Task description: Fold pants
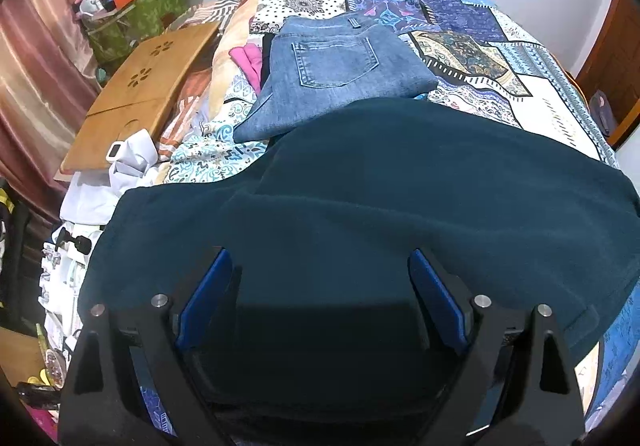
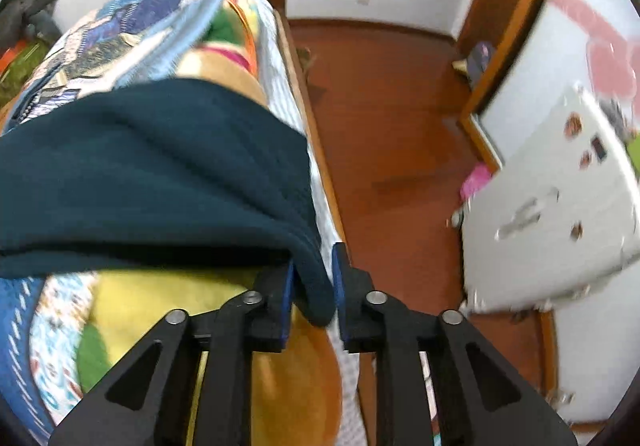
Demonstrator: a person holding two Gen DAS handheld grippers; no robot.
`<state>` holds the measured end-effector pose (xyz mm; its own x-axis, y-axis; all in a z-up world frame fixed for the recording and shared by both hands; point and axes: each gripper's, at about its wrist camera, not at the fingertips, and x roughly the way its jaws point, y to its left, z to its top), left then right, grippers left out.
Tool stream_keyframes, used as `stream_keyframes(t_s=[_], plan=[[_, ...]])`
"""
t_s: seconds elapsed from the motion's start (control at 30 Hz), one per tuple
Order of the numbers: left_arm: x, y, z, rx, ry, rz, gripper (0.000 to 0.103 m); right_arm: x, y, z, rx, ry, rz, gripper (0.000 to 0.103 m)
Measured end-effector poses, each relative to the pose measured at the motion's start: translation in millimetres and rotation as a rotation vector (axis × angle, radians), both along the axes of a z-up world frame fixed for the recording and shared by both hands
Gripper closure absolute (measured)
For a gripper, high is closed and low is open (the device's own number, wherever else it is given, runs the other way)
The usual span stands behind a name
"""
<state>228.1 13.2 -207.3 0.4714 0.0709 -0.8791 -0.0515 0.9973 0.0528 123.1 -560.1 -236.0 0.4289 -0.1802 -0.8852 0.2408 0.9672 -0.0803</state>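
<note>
We are mid-fold on the dark teal soft knit pants, which lie across the near part of the bed's patchwork quilt, below a folded pair of blue denim jeans at twelve o'clock. Our left tool hovers over the cloth, blue pads spread wide, gripping nothing. Our right tool sits at the bed's right edge with its pads narrow and a rolled corner of the teal fabric between them; whether they pinch it firmly we cannot tell. Next, we judge, the left must close on its own corner before both carry the edge toward twelve o'clock
</note>
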Motion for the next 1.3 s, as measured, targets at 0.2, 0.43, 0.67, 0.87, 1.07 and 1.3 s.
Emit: stream_keyframes(t_s=[0.2,0.43,0.67,0.87,1.07,1.3], plan=[[-6,11,2,-0.015,-0.015,0.015,0.012,-6,-13,20,-0.001,-0.007,-0.073,0.066],[-14,54,23,-0.032,-0.087,0.098,0.012,7,33,86,0.010,-0.148,0.006,0.062],[-17,114,38,-0.019,-0.143,0.199,0.011,48,119,136,0.052,-0.295,0.210,0.049],[-8,176,33,-0.028,-0.127,0.267,0.009,102,223,131,0.167,-0.290,0.446,0.047],[14,224,0,-0.098,-0.028,0.298,0.009,147,313,98,0.238,-0.207,0.643,0.047],[41,260,-51,-0.249,0.100,0.345,0.014,189,410,71,0.276,-0.104,0.806,0.047]])
